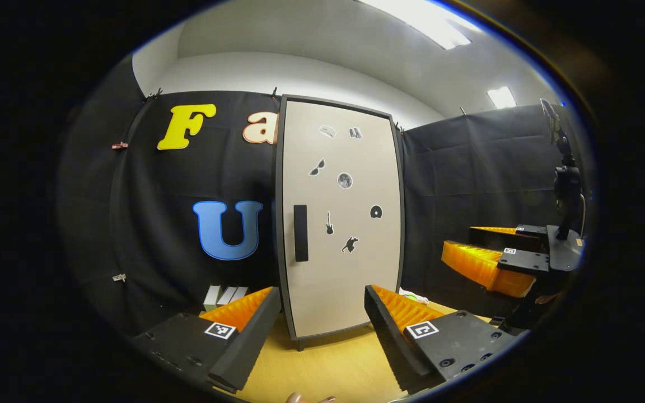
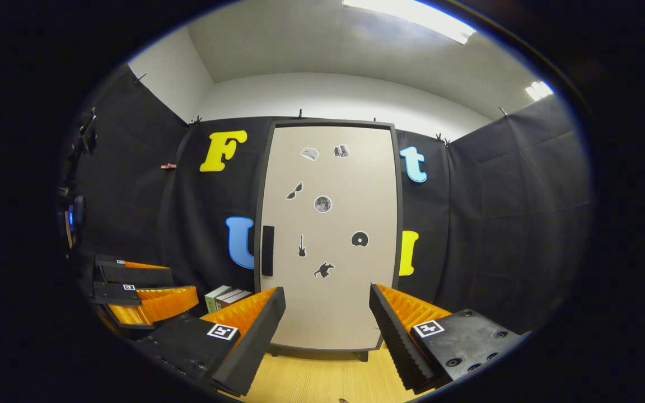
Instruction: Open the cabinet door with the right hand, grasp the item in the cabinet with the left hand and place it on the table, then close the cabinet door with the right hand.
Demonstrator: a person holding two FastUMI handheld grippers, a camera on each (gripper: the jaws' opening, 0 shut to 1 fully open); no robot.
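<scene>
The left gripper (image 1: 322,330) and right gripper (image 2: 327,331) are held with jaws apart over the table (image 2: 317,380). Beyond, the cabinet door (image 2: 328,235) is seen closed, handle (image 2: 267,250) at its left edge — the item inside is hidden.

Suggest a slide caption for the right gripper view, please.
Right gripper open, facing the closed cabinet door and its handle.

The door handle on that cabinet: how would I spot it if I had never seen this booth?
Find the tall pale cabinet standing on the wooden table against the black cloth wall. Its closed door carries several small dark stickers. The handle is the plain black upright bar by the door's left edge, at mid-height, longer and straighter than any sticker.
</scene>
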